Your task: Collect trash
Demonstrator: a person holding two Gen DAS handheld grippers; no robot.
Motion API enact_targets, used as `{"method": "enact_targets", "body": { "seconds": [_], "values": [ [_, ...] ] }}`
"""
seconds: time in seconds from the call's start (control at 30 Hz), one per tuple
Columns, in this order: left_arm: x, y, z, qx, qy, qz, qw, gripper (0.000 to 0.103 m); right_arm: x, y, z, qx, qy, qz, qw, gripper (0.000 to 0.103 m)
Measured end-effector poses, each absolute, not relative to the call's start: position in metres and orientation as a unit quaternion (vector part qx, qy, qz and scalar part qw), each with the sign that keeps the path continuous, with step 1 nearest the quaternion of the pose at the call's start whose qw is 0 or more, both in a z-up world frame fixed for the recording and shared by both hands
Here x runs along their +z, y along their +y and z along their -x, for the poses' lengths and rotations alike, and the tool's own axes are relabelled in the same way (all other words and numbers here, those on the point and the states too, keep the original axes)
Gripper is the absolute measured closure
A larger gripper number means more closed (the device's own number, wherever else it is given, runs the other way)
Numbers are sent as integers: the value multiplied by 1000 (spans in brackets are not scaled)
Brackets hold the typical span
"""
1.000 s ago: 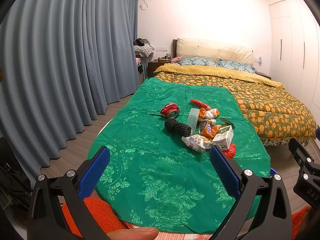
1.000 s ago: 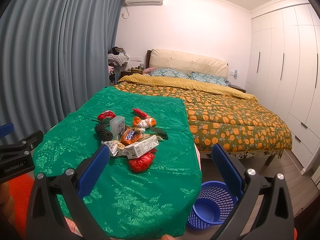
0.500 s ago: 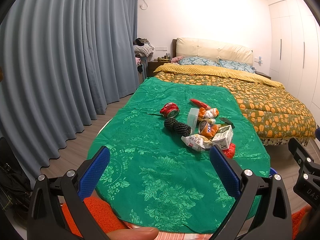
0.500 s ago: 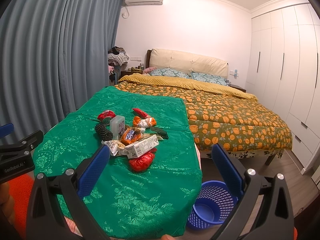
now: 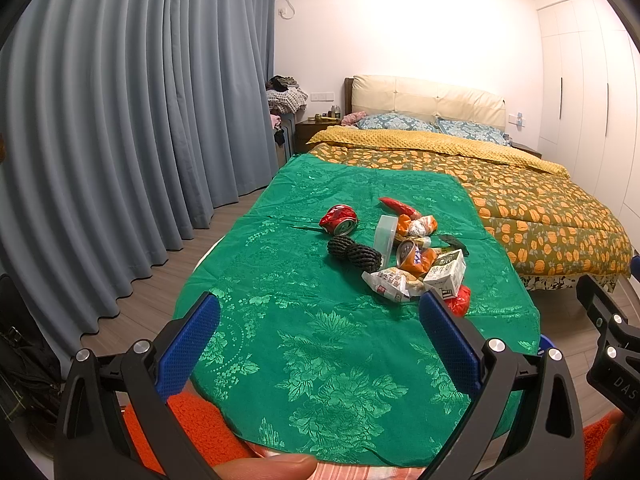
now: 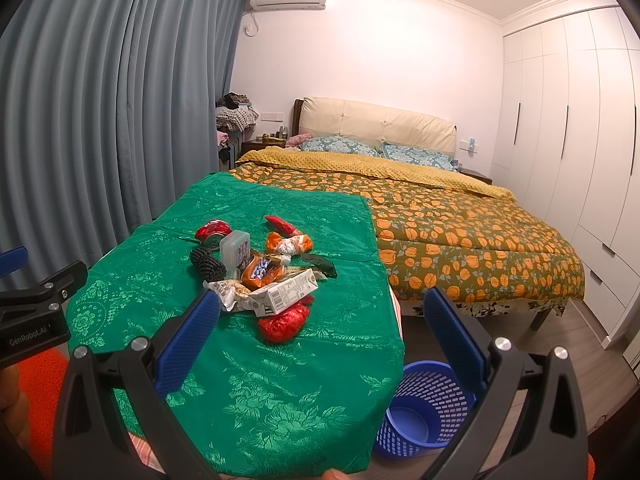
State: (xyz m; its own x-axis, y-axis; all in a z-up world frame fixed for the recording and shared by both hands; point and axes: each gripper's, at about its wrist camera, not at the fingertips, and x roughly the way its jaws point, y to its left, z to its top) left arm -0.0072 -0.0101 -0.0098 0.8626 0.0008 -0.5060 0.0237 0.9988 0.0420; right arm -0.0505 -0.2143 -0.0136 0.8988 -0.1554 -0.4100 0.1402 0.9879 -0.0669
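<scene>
left gripper: fingers sitting spread wide, gripping nothing, hovering over near end of table
right gripper: fingers also sitting spread wide, holding nothing
trash pile: lying on the table, ahead of left fingers, closer to the right finger than the left one
carton: lying between right gripper's fingertips in view, just past them, resting on other wrappers
red wrapper: sitting under the carton's near end, between the right fingers
crushed can: lying at far left of pile, well ahead of left fingers
dark scrubbers: two sitting side by side, touching, just left of a plastic box standing upright
orange packet: lying behind carton
basket: blue, sitting on floor beside table, showing below and inside the right finger
table: covered in green cloth, fingers of both grippers hanging over it
bed: lying beyond table
</scene>
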Motion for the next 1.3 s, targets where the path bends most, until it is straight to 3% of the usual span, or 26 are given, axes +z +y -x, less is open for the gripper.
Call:
{"method": "enact_targets", "body": {
  "seconds": [1.3],
  "values": [
    [-24,-12,7,-5,266,-28,964,4,-21,-222,41,-82,224,15,971,4]
  ]
}}
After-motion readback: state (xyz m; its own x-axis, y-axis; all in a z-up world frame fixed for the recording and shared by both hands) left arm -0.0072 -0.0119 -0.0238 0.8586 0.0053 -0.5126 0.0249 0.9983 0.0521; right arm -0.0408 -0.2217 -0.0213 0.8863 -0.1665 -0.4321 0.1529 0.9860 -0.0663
